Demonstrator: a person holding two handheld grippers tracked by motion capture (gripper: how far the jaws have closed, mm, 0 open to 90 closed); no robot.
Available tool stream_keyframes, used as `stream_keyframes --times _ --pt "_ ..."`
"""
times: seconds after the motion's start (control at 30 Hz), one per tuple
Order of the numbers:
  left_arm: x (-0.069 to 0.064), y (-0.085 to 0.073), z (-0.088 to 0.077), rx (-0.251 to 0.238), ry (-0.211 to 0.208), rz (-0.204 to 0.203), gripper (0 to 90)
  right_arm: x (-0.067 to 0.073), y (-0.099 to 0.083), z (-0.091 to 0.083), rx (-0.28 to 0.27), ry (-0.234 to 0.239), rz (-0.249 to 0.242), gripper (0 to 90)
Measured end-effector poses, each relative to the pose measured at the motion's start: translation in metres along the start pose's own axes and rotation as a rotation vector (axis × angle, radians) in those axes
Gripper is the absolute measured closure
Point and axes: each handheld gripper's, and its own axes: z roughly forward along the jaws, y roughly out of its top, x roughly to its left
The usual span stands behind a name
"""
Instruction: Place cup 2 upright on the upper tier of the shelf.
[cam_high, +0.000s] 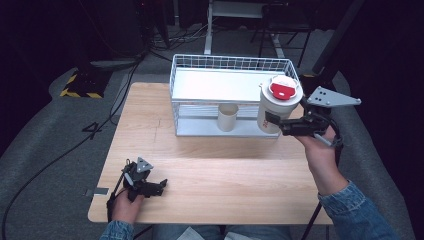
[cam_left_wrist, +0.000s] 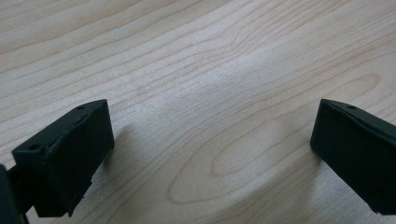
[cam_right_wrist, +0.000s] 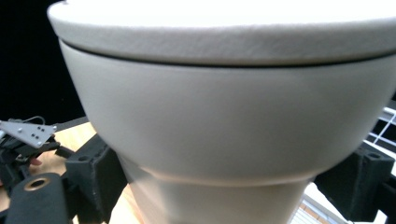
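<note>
The right gripper (cam_high: 274, 121) has its jaws pinching the white lidded cup (cam_high: 278, 107) low on its tapered body, held aloft by the wire rack's (cam_high: 200, 62) right end; seemingly light, smooth, crushable, so grip gently.

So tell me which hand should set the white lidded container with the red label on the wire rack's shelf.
Right: the right gripper already clamps the white container beside the white wire rack. The left gripper rests open and empty.

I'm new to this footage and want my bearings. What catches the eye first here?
The white tub with a red-marked lid, gripped by the right gripper and held up at the right front corner of the white wire shelf rack. The left gripper rests open on the wooden table, near its front left corner.
</note>
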Motion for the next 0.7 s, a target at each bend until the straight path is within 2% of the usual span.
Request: stream_keyframes --times 0.43,0.53,0.57,0.6,0.67,0.7 --pt "0.0 0.0 0.0 -0.001 0.001 -0.001 0.1 -0.015 0.023 0.041 -0.01 -0.009 0.023 13.6" --pt "0.0 0.0 0.0 -0.002 0.002 -0.004 0.1 -0.021 0.028 0.056 -0.016 -0.02 0.032 13.6" --pt "0.0 0.0 0.0 -0.002 0.002 -0.004 0.1 -0.021 0.028 0.056 -0.016 -0.02 0.032 13.6" --pt "0.0 0.0 0.001 -0.002 0.005 -0.007 0.1 -0.024 0.031 0.066 -0.018 -0.021 0.039 13.6" --pt "0.0 0.001 0.001 -0.002 0.007 -0.008 0.1 -0.026 0.033 0.075 -0.02 -0.026 0.038 13.6" --pt "0.0 0.001 0.001 -0.002 0.007 -0.008 0.1 -0.026 0.033 0.075 -0.02 -0.026 0.038 13.6"
